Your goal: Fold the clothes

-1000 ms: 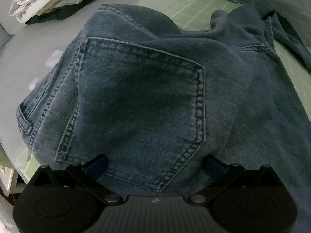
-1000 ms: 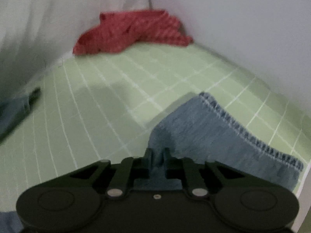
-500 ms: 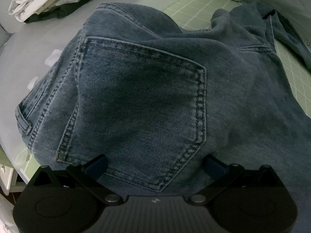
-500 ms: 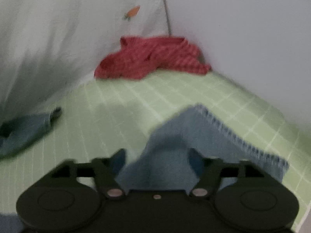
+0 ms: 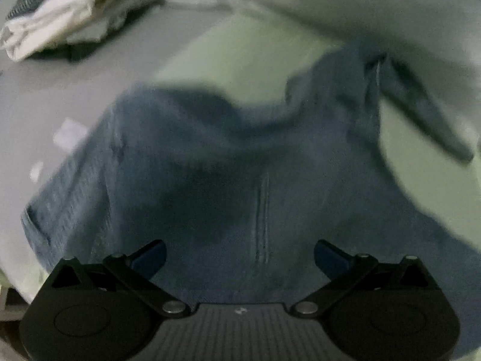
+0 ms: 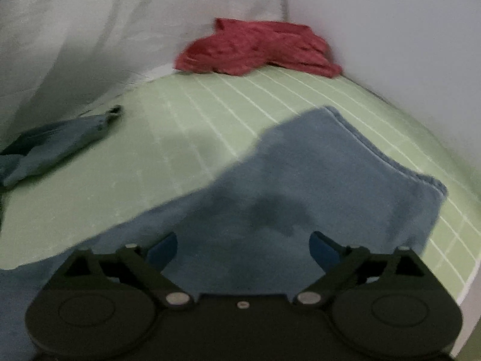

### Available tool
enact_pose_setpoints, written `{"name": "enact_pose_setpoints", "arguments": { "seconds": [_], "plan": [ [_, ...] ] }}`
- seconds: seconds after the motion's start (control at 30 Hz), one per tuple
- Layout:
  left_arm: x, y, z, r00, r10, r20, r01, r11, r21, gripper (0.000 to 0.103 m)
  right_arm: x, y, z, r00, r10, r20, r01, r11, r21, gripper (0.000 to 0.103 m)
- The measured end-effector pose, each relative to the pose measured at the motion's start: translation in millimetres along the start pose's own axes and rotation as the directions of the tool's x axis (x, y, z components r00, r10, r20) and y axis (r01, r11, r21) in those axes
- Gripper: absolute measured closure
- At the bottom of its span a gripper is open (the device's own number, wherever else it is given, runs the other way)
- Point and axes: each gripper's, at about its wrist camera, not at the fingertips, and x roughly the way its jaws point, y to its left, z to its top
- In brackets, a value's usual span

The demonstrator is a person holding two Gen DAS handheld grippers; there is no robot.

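A pair of blue jeans (image 5: pixel 210 162) lies on the green checked sheet (image 5: pixel 246 54). In the left wrist view its seat part fills the middle, blurred. My left gripper (image 5: pixel 240 255) is open just above the denim and holds nothing. In the right wrist view a jeans leg end (image 6: pixel 315 180) lies flat on the sheet (image 6: pixel 150 162), its hem towards the far right. My right gripper (image 6: pixel 243 246) is open over that leg and holds nothing. Another part of the jeans (image 6: pixel 54 141) shows at the left.
A red checked garment (image 6: pixel 258 48) lies crumpled in the far corner by the white wall (image 6: pixel 390 30). A pile of white and striped clothes (image 5: pixel 66 15) sits at the far left. A white curtain (image 6: pixel 75 30) hangs along the left.
My right gripper has opened and let go of the jeans leg, which now lies flat. My left gripper has drawn back from the jeans; the view is blurred by movement.
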Motion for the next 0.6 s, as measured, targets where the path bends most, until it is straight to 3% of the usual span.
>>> {"name": "enact_pose_setpoints", "arguments": {
  "seconds": [0.03, 0.1, 0.13, 0.2, 0.23, 0.4, 0.5, 0.6],
  "plan": [
    [20.0, 2.3, 30.9, 1.000, -0.007, 0.020, 0.008, 1.000, -0.011, 0.000, -0.6, 7.1, 3.3, 1.000, 0.010, 0.007, -0.010, 1.000, -0.006, 0.006],
    [-24.9, 36.8, 73.6, 0.998, -0.019, 0.059, 0.022, 0.999, -0.039, 0.000, -1.7, 21.5, 9.5, 0.999, 0.033, 0.017, -0.033, 0.999, -0.012, 0.004],
    [-27.0, 47.9, 101.2, 0.997, -0.021, 0.070, 0.025, 0.998, -0.052, 0.000, -2.1, 28.7, 12.3, 0.999, 0.047, 0.020, -0.046, 0.999, -0.012, 0.004],
    [1.0, 60.2, 166.1, 0.997, -0.018, 0.079, 0.024, 0.997, -0.076, 0.000, 1.0, 43.2, 18.4, 0.997, 0.068, 0.022, -0.068, 0.998, -0.015, 0.002],
    [2.5, 67.4, 183.3, 0.997, -0.014, 0.080, 0.021, 0.996, -0.083, 0.000, 3.2, 51.3, 21.5, 0.997, 0.075, 0.018, -0.074, 0.997, -0.017, 0.002],
    [-13.4, 64.4, 231.5, 0.998, -0.031, 0.047, 0.034, 0.997, -0.070, 0.000, 23.1, 92.7, 41.5, 0.992, 0.123, -0.006, -0.123, 0.992, -0.005, 0.002],
    [35.6, 16.5, 230.0, 0.999, -0.045, -0.004, 0.044, 0.997, -0.066, 0.000, 36.5, 117.5, 54.3, 0.988, 0.155, -0.021, -0.154, 0.988, 0.006, 0.002],
    [45.5, -8.1, 225.7, 0.999, -0.039, -0.027, 0.037, 0.996, -0.083, 0.000, 59.5, 132.8, 73.2, 0.988, 0.153, -0.028, -0.153, 0.988, -0.016, 0.002]
  ]
}}
